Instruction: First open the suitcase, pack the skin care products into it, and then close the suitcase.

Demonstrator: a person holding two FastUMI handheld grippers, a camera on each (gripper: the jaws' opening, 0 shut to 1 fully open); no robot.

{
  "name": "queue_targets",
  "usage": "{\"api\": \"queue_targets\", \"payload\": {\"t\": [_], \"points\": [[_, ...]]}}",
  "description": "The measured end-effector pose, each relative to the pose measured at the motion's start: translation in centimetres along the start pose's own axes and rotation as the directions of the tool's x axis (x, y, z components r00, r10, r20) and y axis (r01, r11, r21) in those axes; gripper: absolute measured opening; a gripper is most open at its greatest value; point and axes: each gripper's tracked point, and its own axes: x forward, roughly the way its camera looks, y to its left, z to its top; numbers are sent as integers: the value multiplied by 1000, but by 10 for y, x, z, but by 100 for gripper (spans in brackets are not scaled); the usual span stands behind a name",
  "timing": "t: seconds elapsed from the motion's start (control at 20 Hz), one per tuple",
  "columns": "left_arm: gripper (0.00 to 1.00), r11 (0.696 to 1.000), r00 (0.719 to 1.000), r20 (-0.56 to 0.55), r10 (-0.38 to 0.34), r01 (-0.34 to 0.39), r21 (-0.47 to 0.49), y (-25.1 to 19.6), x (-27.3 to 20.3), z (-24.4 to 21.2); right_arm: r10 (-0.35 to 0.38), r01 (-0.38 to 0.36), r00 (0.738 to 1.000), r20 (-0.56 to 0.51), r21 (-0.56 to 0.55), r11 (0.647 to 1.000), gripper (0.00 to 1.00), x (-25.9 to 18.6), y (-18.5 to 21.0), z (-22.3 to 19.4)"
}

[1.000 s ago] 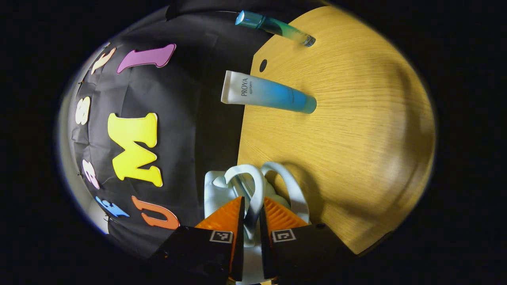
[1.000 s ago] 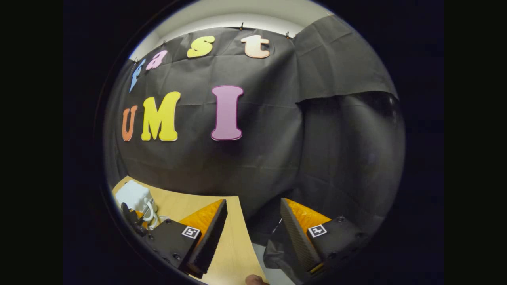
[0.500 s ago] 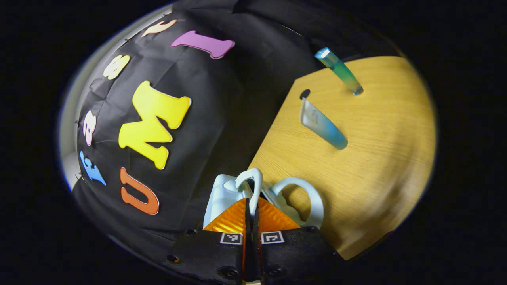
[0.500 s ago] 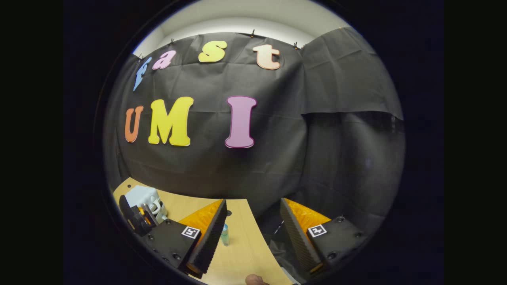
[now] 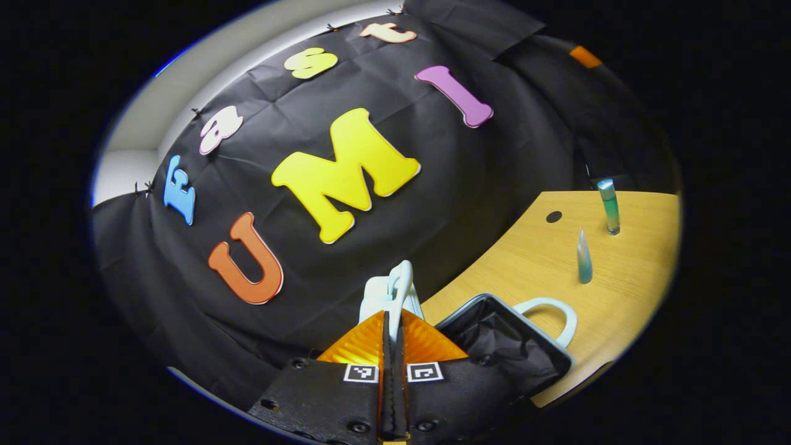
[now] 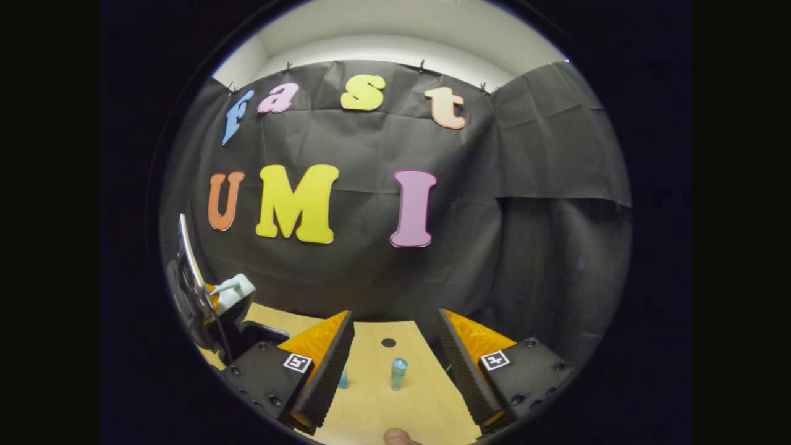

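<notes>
In the left gripper view my left gripper (image 5: pixel 390 318) is shut on the pale suitcase's lid handle (image 5: pixel 400 285), with the lid swung up. Beside it the suitcase's base (image 5: pixel 502 341) lies open, showing its black lining and a second handle (image 5: pixel 550 307). A white-to-blue tube (image 5: pixel 583 256) and a teal bottle (image 5: pixel 609 207) stand farther off on the wooden table (image 5: pixel 636 272). In the right gripper view my right gripper (image 6: pixel 395 343) is open over the table, with nothing between its fingers. The teal bottle (image 6: pixel 398 372) stands between them, farther off. The tube (image 6: pixel 342 378) is half hidden by one finger. At the left stands the raised lid (image 6: pixel 185 247).
A round hole (image 5: pixel 554 217) is cut in the tabletop near the back edge, also seen as the hole (image 6: pixel 388 342) in the right gripper view. Black cloth walls close the back and right. A fingertip of the person (image 6: pixel 398 437) shows at the bottom edge.
My left gripper shut on the lid handle and lifted it, so the suitcase has opened. The right gripper tilted down and now faces the bottle and tube.
</notes>
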Motion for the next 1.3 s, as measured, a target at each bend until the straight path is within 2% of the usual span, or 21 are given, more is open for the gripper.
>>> {"api": "queue_targets", "payload": {"t": [0.2, 0.3, 0.45, 0.55, 0.7, 0.85, 1.0, 1.15, 1.3], "points": [[2, 994, 999, 1, 46, -46, -104, 77, -2, -41, 34, -34, 999, -20, -13, 999, 80, -15, 54, 0], [2, 979, 999, 8, 52, -49, -196, 103, -4, -66, 46, -47, 999, -26, -23, 999, 80, -22, 75, 4], [2, 963, 998, -22, 65, -69, -259, 145, 0, -120, 50, -51, 999, -6, -30, 998, 80, -33, 98, 23], [2, 941, 996, -65, 68, -86, -326, 165, 6, -160, 52, -52, 999, 1, -49, 997, 80, -41, 109, 29], [2, 901, 990, -131, 43, -95, -423, 179, 27, -220, 53, -54, 999, -9, -87, 995, 80, -53, 121, 30], [3, 896, 968, -249, 7, -116, -428, 178, 37, -293, 65, -69, 997, -33, -149, 986, 80, -65, 132, 23], [3, 874, 941, -334, -50, -120, -471, 162, 45, -353, 76, -83, 996, -44, -187, 979, 80, -74, 139, 18], [3, 859, 912, -400, -90, -132, -494, 142, 46, -390, 97, -104, 994, -41, -215, 971, 80, -81, 148, 17], [5, 873, 897, -427, -115, -114, -475, 131, 45, -402, 112, -117, 993, -36, -232, 966, 80, -85, 148, 16]]}}
